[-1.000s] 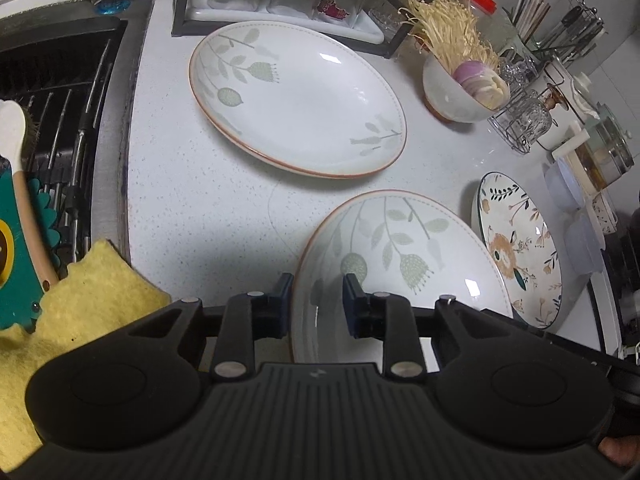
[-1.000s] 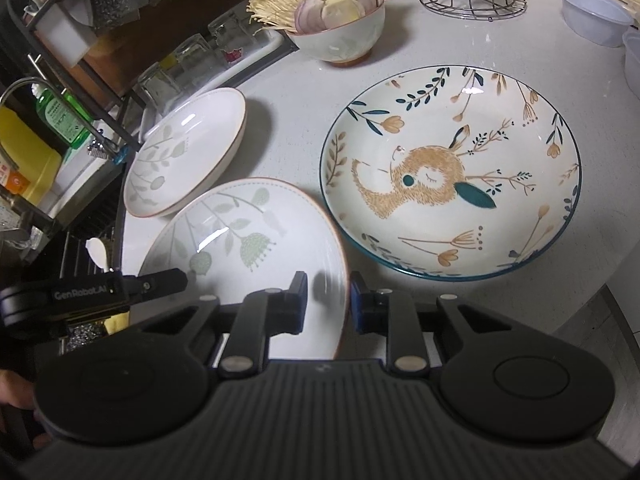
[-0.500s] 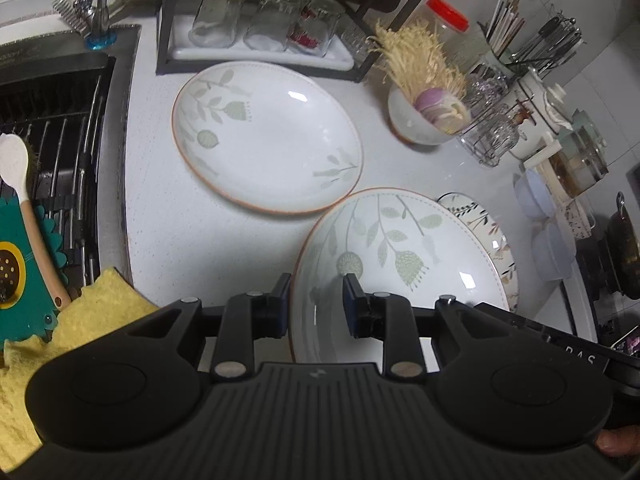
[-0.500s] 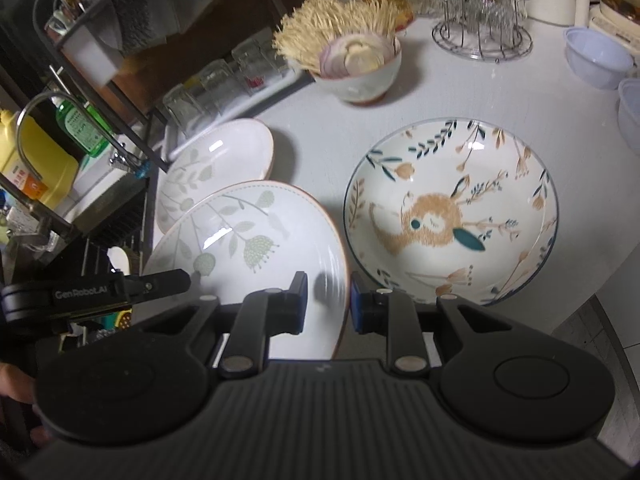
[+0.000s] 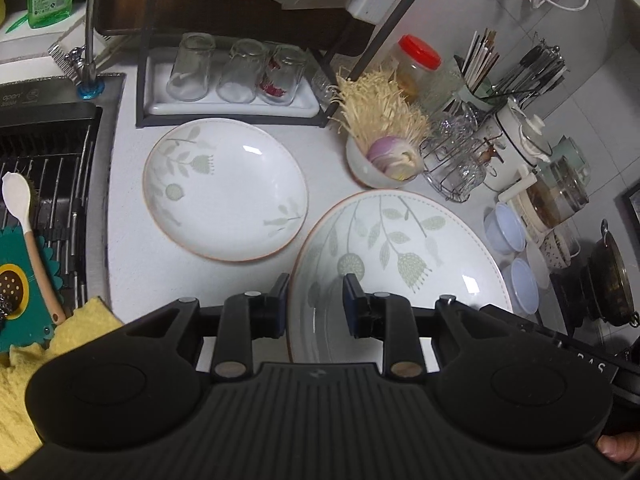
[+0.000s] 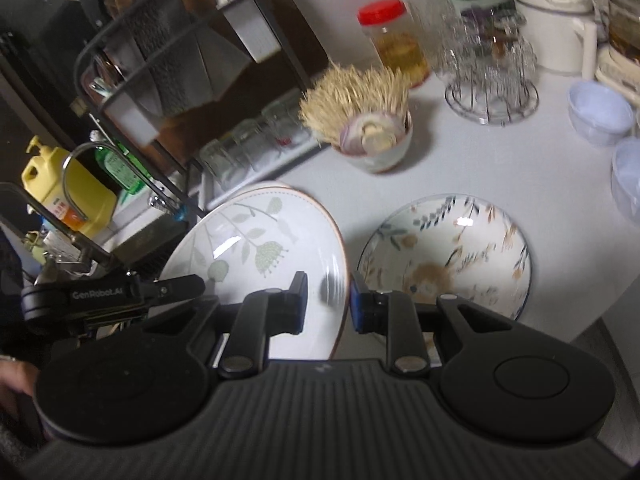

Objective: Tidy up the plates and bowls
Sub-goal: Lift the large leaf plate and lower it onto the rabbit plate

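Against the frames a second earlier, the white leaf-patterned plate with a brown rim [image 5: 400,256] sits higher above the speckled white counter [image 5: 132,264]. From the left wrist it now covers nearly all of the rabbit-patterned bowl with a dark blue rim [image 6: 452,248], which was plainly visible at the right before. The surroundings have shrunk in both views, and more of the black rack [image 5: 240,40] and wall enters at the far edge. The right wrist view has become blurred.

The left gripper [image 5: 314,302] is clamped on the plate's left rim, one pad outside the rim and one on the inner face. The right gripper [image 6: 328,302] is clamped on the opposite, right rim in the same manner. The plate hangs between the two, clear of the counter and tilted.

The held plate is glazed white, with pale green stems, leaves and round seed heads and a dotted line just inside the rim. A light reflection shows on the glaze. No chips are discernible.

A second matching white leaf-patterned plate [image 5: 224,188] lies flat on the counter to the far left of the held one, near the tray of upturned glasses [image 5: 236,72]. The white bowl of enoki mushrooms and sliced onion [image 5: 384,160] stands beyond the held plate. The rabbit-patterned bowl rests on the counter just right of it.
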`<move>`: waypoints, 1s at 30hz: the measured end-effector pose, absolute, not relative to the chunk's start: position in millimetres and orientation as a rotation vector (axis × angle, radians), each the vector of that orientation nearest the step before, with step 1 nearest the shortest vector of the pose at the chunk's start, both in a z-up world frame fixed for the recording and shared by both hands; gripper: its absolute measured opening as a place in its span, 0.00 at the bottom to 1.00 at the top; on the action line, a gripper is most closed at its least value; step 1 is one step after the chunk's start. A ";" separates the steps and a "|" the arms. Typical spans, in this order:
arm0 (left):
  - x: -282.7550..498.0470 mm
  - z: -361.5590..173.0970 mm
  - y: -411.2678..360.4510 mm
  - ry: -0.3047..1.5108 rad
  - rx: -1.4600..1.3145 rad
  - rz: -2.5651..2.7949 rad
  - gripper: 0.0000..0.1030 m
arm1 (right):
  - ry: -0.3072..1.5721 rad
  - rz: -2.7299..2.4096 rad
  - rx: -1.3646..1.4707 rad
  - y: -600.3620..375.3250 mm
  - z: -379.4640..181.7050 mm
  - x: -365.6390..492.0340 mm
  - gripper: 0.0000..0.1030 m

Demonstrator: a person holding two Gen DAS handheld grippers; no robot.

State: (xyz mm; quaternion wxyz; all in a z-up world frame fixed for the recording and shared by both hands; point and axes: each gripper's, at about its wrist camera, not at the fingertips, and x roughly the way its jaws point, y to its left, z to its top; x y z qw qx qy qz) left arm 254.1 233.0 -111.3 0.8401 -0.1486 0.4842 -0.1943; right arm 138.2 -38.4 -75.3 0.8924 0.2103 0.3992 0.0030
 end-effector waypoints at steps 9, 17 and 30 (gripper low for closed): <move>260.5 -108.9 185.4 1.040 -0.272 -0.408 0.29 | 0.783 0.004 0.435 -78.1 -76.0 134.4 0.24; 275.4 -118.9 142.7 1.052 -0.274 -0.381 0.29 | 0.770 0.010 0.412 -113.6 -83.5 143.4 0.24; 284.7 -163.8 86.0 1.114 -0.333 -0.286 0.31 | 0.851 0.084 0.324 -167.3 -110.3 176.5 0.24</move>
